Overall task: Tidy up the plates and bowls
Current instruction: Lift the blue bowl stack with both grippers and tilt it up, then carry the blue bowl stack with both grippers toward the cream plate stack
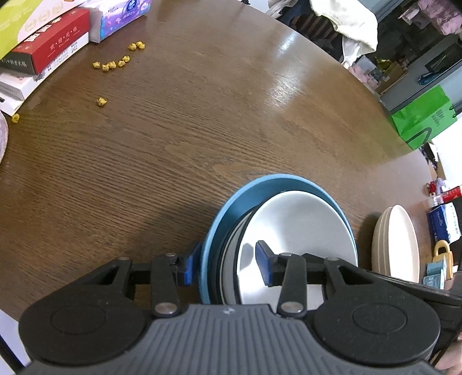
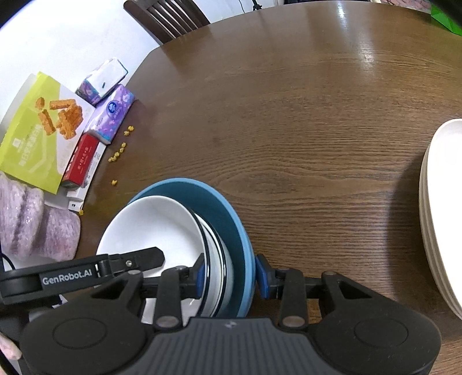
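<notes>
A stack of nested bowls sits low over the brown table: a blue bowl outermost, white bowls inside it. My left gripper is shut on the stack's left wall, one pad outside the blue bowl and the other inside the top white bowl. My right gripper is shut on the opposite wall of the blue bowl, its inner pad against a dark-rimmed white bowl. Whether the stack touches the table I cannot tell. A pile of cream plates lies to the right.
Snack boxes and tissue packs crowd the table's left edge, with yellow crumbs scattered beside them. A fuzzy pink cloth lies near left. A chair stands at the far side. The cream plates lie close to the stack.
</notes>
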`<state>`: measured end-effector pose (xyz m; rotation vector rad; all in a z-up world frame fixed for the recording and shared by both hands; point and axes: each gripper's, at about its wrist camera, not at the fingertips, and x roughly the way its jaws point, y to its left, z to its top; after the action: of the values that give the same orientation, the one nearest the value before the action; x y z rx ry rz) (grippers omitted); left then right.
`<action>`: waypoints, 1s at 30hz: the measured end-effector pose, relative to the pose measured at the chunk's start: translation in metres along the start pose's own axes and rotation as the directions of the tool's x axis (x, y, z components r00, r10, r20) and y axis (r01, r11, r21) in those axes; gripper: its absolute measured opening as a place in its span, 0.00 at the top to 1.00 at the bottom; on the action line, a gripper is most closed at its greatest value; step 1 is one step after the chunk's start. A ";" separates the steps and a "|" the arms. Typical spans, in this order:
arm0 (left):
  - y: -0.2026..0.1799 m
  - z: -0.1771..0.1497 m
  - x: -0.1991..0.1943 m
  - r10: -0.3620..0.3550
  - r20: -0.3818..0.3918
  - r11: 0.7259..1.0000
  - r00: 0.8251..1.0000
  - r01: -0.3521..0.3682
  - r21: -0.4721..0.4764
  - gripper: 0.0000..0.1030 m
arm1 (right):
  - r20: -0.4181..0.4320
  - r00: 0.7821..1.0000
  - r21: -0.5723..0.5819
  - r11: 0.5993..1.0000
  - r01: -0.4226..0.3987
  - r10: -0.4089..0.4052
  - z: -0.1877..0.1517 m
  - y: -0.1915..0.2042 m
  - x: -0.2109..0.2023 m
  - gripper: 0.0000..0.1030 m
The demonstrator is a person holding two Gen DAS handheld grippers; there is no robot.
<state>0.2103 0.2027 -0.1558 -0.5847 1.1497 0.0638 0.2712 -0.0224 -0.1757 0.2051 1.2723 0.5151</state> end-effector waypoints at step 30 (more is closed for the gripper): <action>0.009 -0.012 0.012 -0.096 0.023 0.995 0.995 0.097 -0.036 0.51 | 0.047 0.990 0.052 0.989 -0.138 0.136 -0.010 -0.017 0.004 0.57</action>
<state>0.2022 0.2020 -0.1728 -0.6702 1.0998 0.0087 0.2666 -0.0367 -0.1892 0.3501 1.2364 0.5905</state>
